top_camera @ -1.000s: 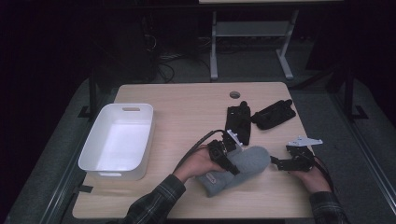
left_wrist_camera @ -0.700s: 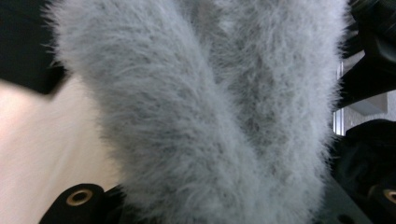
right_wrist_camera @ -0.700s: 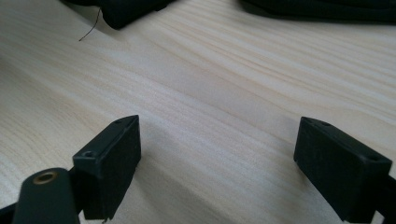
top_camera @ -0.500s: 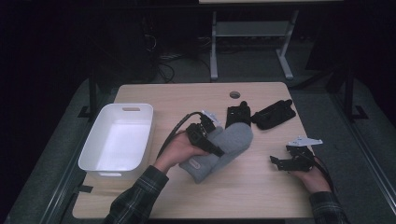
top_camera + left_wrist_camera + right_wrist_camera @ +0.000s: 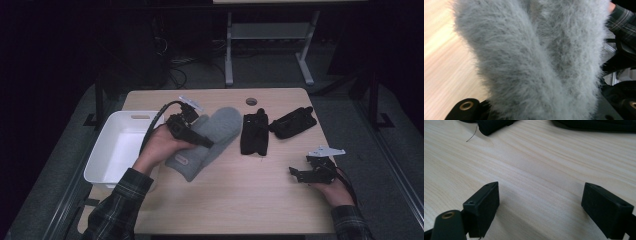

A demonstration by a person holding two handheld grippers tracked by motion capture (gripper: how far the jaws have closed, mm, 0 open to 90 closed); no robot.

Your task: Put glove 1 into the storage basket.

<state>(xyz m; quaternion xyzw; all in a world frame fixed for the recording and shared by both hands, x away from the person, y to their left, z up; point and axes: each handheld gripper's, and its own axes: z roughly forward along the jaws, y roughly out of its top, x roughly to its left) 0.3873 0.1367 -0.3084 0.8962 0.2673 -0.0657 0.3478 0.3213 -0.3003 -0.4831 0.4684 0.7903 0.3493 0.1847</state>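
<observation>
Left of centre in the high view, the left gripper (image 5: 202,141) has its jaws clamped on a fuzzy grey mitten (image 5: 210,140), probably bound for the white plastic bin (image 5: 107,150). Lower right, the right gripper (image 5: 296,174) idles, jaws apart.

1. The grey fuzzy mitten (image 5: 210,140) sits left of centre in the high view, slanting from lower left to upper right.
2. Its fur is long and soft, with a small label near the cuff.
3. Its cuff end is raised off the surface.
</observation>
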